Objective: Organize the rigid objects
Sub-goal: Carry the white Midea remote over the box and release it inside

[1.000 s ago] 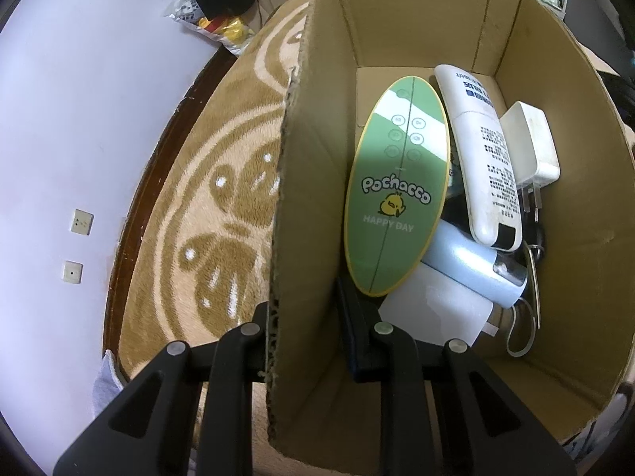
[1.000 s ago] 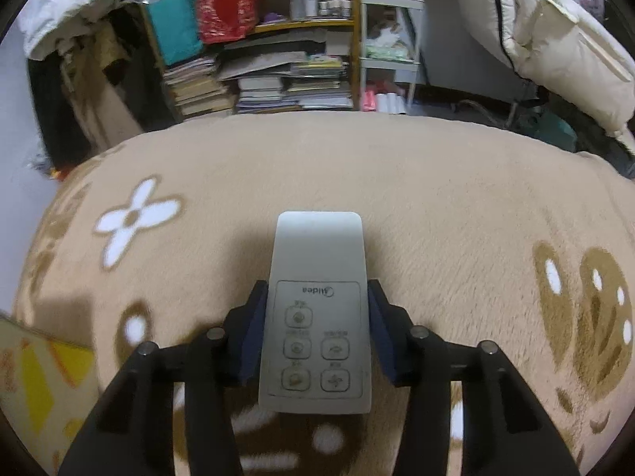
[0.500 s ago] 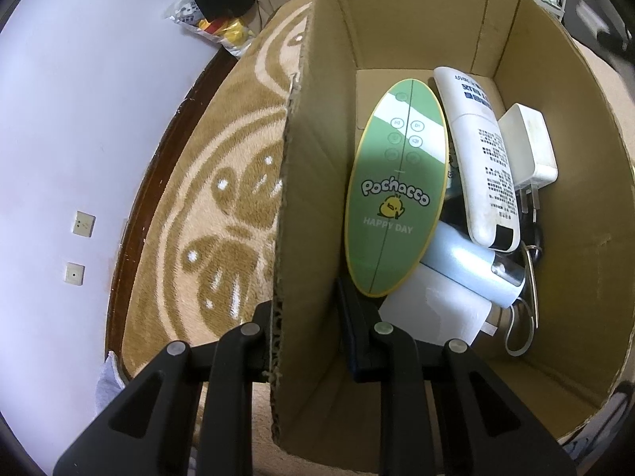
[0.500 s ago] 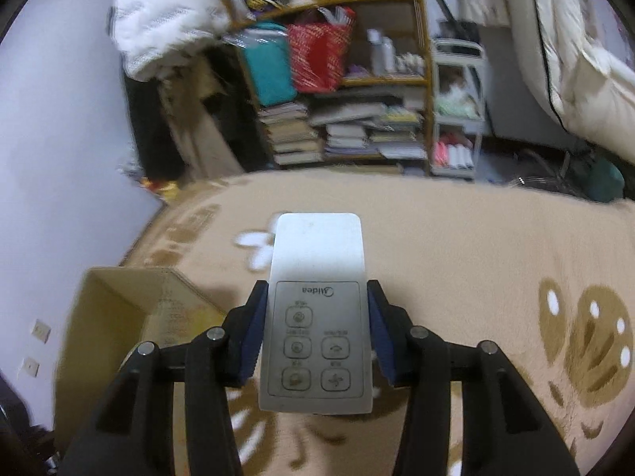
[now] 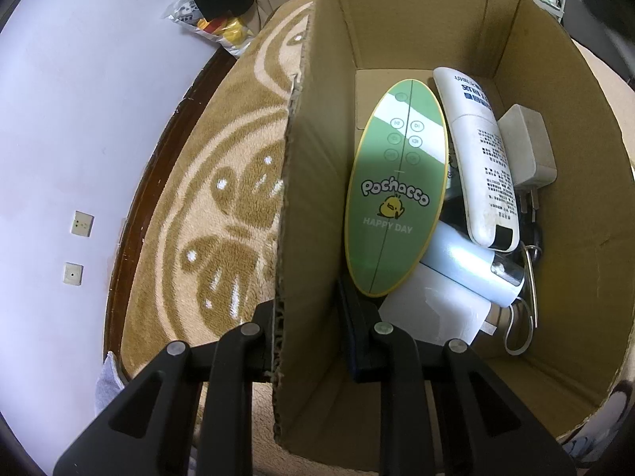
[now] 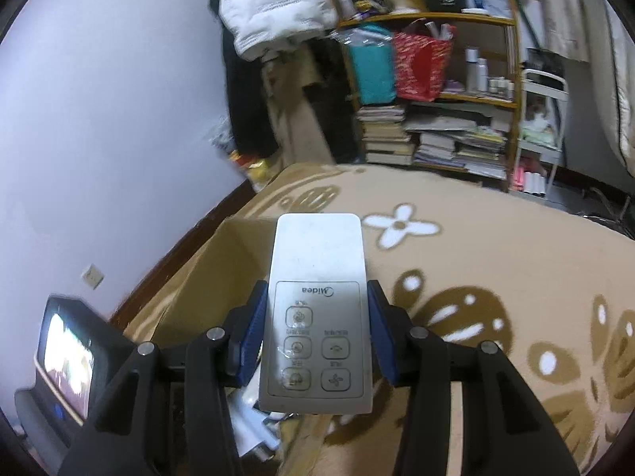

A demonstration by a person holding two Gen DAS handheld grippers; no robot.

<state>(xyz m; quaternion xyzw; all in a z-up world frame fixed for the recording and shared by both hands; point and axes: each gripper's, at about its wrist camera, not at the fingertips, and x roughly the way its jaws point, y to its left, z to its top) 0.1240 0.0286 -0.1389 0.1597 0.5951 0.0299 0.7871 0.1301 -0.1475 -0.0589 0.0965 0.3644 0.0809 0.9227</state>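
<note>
1. White Midea remote [image 6: 317, 309] ran lengthwise along the right gripper [image 6: 315, 333], button end toward the camera, plain end pointing away; it was held in the air.
2. Right jaws pinched the remote's long edges at its button half, blue pads [image 6: 251, 337] touching both sides.
3. Below it sat the cardboard box [image 6: 206, 273] on a tan patterned blanket [image 6: 496, 261].
4. Left gripper [image 5: 309, 333] clamped the box wall [image 5: 309, 206], one finger outside, one inside.
5. Inside lay a green oval Pochacco remote [image 5: 397, 198], a long white remote [image 5: 480, 162] and a white charger [image 5: 528, 146].

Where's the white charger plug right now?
In the left wrist view the white charger plug lies inside the cardboard box, on its right side, just right of the long white remote.
</note>
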